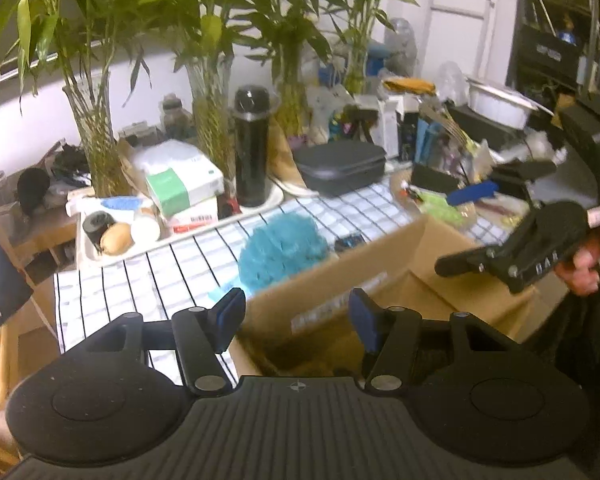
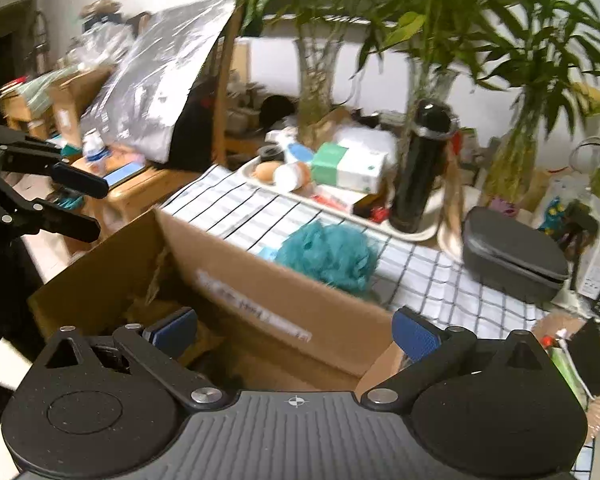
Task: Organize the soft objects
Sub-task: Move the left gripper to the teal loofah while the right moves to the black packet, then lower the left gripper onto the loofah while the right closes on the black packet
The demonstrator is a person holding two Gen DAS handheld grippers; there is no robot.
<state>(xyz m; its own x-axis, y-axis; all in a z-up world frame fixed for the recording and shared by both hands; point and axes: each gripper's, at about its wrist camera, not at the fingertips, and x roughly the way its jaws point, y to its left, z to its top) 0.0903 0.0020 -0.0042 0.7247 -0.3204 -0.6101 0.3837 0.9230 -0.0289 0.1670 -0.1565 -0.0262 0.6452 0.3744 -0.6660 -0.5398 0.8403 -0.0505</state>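
A black flask [image 1: 252, 148] stands on a white tray [image 1: 260, 204] on the checked counter [image 1: 148, 276], beside a grey zip case [image 1: 342, 166], bamboo stalks [image 1: 96, 128] in vases behind
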